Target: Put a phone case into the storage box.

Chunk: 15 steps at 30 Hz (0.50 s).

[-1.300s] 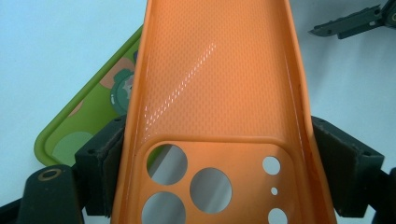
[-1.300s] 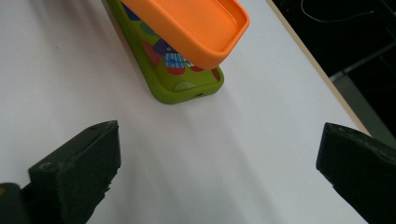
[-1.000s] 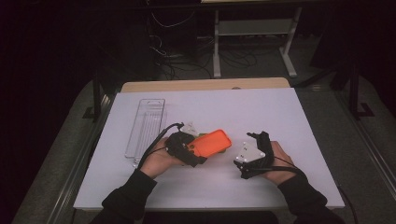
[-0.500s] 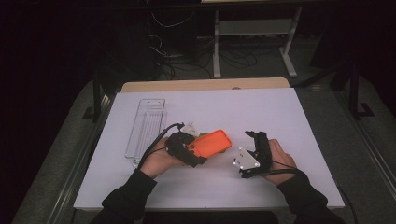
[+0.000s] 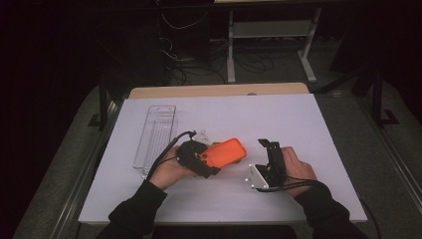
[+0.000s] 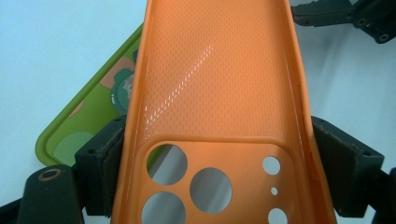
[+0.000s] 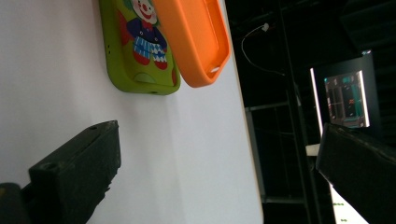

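Orange phone case sits clamped at its camera end between my left gripper jaws, above a green clown case on the white table. My right gripper stands wide open, holding nothing, just beside. A clear tray lies farther back.

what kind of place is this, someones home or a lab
Most likely a lab or recording workspace: a white table in a dark room, tangled cables on the floor behind it, and a lit monitor off to the side.
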Each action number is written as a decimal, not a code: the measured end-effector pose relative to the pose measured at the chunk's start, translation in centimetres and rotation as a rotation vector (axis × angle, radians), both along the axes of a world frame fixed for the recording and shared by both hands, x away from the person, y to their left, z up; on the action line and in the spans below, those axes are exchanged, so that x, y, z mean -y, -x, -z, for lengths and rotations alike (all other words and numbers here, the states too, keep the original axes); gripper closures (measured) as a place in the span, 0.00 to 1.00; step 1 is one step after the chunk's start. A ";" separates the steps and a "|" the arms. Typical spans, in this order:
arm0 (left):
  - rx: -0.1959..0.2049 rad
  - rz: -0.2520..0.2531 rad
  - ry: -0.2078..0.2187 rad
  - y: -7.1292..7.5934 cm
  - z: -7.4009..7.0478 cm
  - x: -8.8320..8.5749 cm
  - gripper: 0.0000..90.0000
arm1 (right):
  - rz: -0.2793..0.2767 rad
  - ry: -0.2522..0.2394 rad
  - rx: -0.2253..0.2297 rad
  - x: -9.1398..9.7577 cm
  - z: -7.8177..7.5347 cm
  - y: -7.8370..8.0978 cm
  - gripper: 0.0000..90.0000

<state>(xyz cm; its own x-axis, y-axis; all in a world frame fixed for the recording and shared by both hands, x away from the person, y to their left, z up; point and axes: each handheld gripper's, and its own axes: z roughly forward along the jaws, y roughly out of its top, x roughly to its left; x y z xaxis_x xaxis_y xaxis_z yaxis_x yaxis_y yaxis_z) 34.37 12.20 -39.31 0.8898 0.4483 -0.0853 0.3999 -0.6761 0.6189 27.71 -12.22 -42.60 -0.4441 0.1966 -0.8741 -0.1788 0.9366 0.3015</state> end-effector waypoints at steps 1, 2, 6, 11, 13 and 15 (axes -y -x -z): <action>0.000 0.000 0.000 0.0 0.0 0.0 0.18 | 0.000 0.000 0.000 0.0 0.0 0.0 0.00; -0.002 -0.001 -0.001 0.0 -0.1 0.0 0.18 | -0.005 0.015 0.023 -0.2 0.0 0.1 0.00; 0.006 0.009 -0.003 -0.3 -0.4 -0.1 0.18 | -0.017 0.026 0.028 -0.6 0.1 0.2 0.00; 0.001 -0.015 0.019 -0.4 -0.5 0.0 0.18 | -0.051 0.027 0.086 -2.0 0.1 0.1 0.00; 0.004 0.003 -0.005 -0.5 -0.7 -0.1 0.18 | -0.042 0.007 0.092 -2.3 0.2 0.2 0.02; 0.007 0.013 -0.009 -0.7 -0.8 -0.1 0.18 | -0.084 0.035 0.153 -2.8 0.0 0.0 0.04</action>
<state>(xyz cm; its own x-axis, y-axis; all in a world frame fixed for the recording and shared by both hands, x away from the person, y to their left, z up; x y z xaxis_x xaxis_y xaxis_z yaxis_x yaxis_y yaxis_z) 35.03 12.28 -38.52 0.8960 0.4376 -0.0752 0.3871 -0.6869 0.6151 27.73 -9.42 -42.61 -0.3193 0.1328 -0.9383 -0.2983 0.9257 0.2326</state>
